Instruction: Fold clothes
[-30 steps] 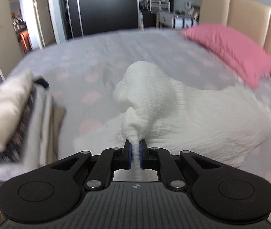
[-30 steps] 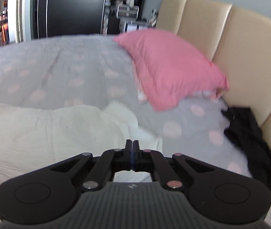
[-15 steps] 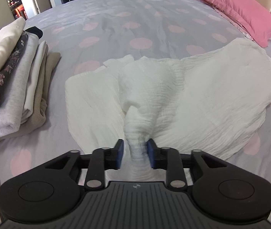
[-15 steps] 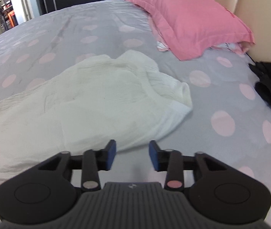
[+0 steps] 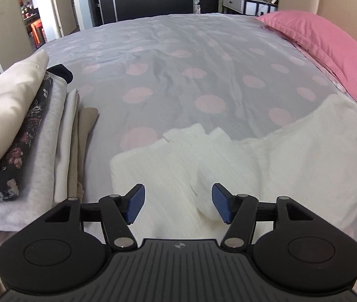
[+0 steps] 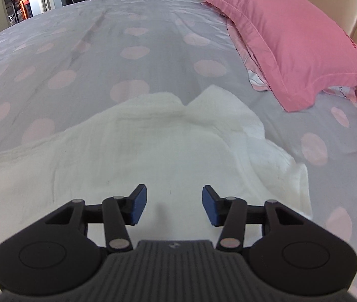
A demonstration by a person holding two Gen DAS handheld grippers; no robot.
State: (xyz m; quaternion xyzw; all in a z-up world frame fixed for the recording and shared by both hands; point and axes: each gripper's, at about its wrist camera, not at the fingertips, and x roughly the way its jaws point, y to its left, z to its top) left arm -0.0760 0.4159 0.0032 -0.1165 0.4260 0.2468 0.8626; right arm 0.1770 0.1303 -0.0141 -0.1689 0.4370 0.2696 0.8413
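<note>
the garment [image 5: 241, 161] is a white, crinkled, gauzy cloth lying mostly flat across the lower half of both frames, on a grey bedspread [image 5: 178, 58] dotted with pale pink circles. in the left view its upper edge is jagged, with two small flaps near centre, and a rounded fold bulges just above the right blue pad. in the right view [image 6: 133, 151] its top edge makes a notch at centre and its right corner is rumpled into layered folds

the left gripper [image 5: 178, 206] has its jaws spread wide, nothing between them, poised over the cloth. the right gripper [image 6: 173, 206] is likewise spread and holds nothing

a stack [image 5: 27, 136] of folded clothes, cream, floral dark, grey and beige, fills the left edge of the left view, just beside the garment. a smooth pink pillow [image 6: 286, 37] sits upper right, apart from the cloth. open bedspread stretches across the upper middle of both frames
</note>
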